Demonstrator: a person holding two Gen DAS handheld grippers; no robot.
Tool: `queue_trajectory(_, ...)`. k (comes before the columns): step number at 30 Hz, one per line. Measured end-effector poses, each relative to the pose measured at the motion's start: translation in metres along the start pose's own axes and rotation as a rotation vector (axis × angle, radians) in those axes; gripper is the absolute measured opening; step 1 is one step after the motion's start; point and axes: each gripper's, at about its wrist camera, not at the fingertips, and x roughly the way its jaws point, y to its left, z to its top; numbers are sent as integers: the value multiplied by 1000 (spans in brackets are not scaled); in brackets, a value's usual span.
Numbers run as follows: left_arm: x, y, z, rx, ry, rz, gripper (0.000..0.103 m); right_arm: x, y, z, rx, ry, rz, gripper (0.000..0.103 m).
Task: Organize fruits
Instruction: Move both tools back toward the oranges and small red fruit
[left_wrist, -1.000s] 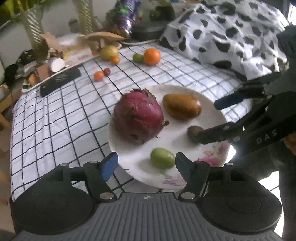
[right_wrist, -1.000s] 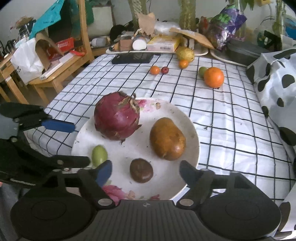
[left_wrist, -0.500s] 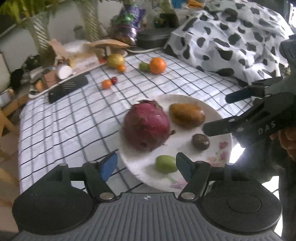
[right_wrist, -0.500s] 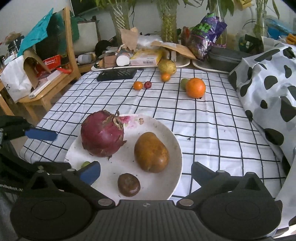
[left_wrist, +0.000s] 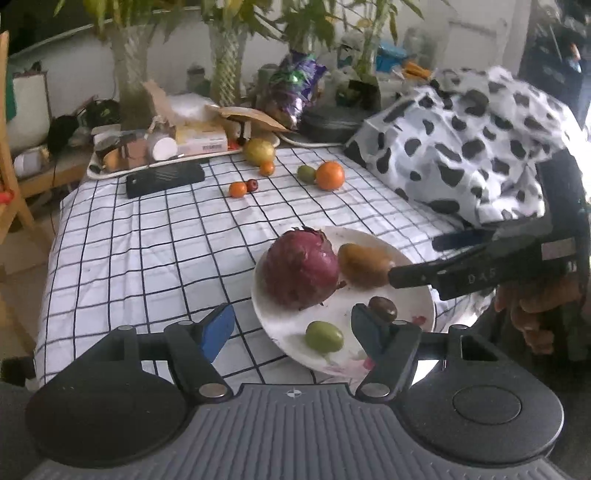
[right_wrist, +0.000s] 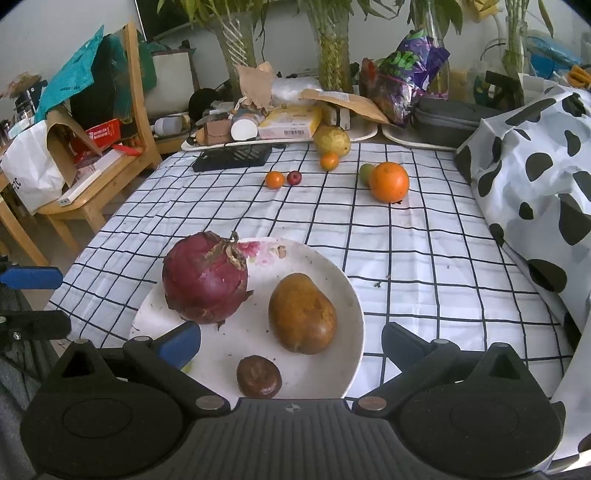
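Both hand-held grippers had drawn back from the white flower-printed plate (right_wrist: 354, 295) near the front edge of the checked tablecloth (right_wrist: 406, 251), the right gripper (right_wrist: 291, 341) having just spread its jaws wide with nothing between its blue pads, leaving the small dark wrinkled fruit (right_wrist: 258, 376) lying free on the plate's near rim. The left gripper (left_wrist: 291, 328) hovered with its jaws apart and empty above the plate's front edge, close over a small green fruit (left_wrist: 324, 336). Also on the plate sat a large purple-red round fruit (right_wrist: 205, 278) and a brown pear-shaped fruit (right_wrist: 302, 314), apart from each other. That release suggested one more fruit had been delivered. Toward the far edge of the cloth, a big orange (right_wrist: 388, 182), a green fruit (right_wrist: 366, 173) touching it, a yellow pear (right_wrist: 331, 140), two small orange fruits (right_wrist: 274, 180) and a tiny red one (right_wrist: 294, 177) remained uncollected, so the sorting looked roughly half done.
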Motion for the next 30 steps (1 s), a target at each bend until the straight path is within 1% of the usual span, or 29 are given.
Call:
queue_trajectory(2, 5, -4, 4, 35, 8, 2, 69, 0, 0, -1, -3, 2, -6, 103)
queue_trajectory(4, 9, -9, 12, 82, -3, -10, 69, 0, 0, -1, 0, 4, -9, 103)
queue_trajectory(5, 11, -10, 16, 103, -11, -11, 69, 0, -1, -1, 2, 4, -11, 103)
queue_trajectory(7, 16, -9, 28, 143, -42, 11, 69, 0, -2, -2, 8, 2, -15, 103)
queue_trajectory(9, 24, -4, 43, 154, -70, 34, 69, 0, -2, -2, 15, 3, -20, 103)
queue_trajectory(13, 45, 12, 70, 147, -102, 51, 69, 3, -1, -3, 12, 12, -29, 103)
queue_trajectory(15, 58, 21, 80, 137, -115, 67, 69, 5, 0, -3, 12, 18, -32, 103)
queue_trajectory(18, 81, 36, 91, 94, -111, 60, 69, 8, 2, -1, 20, 23, -31, 103)
queue_trajectory(20, 98, 47, 93, 69, -112, 62, 69, 10, 4, 0, 23, 28, -31, 103)
queue_trajectory(23, 114, 64, 87, -3, -112, 57, 68, 14, 8, 1, 11, 34, -31, 103)
queue_trajectory(25, 116, 76, 78, -63, -113, 38, 68, 17, 11, 2, -10, 41, -33, 103)
queue_trajectory(27, 115, 84, 70, -107, -93, 33, 68, 19, 13, 2, -31, 42, -35, 103)
queue_trajectory(29, 110, 83, 71, -109, -60, 81, 68, 20, 14, 2, -39, 37, -36, 103)
queue_trajectory(30, 104, 79, 72, -77, -75, 91, 69, 20, 13, 3, -37, 34, -34, 103)
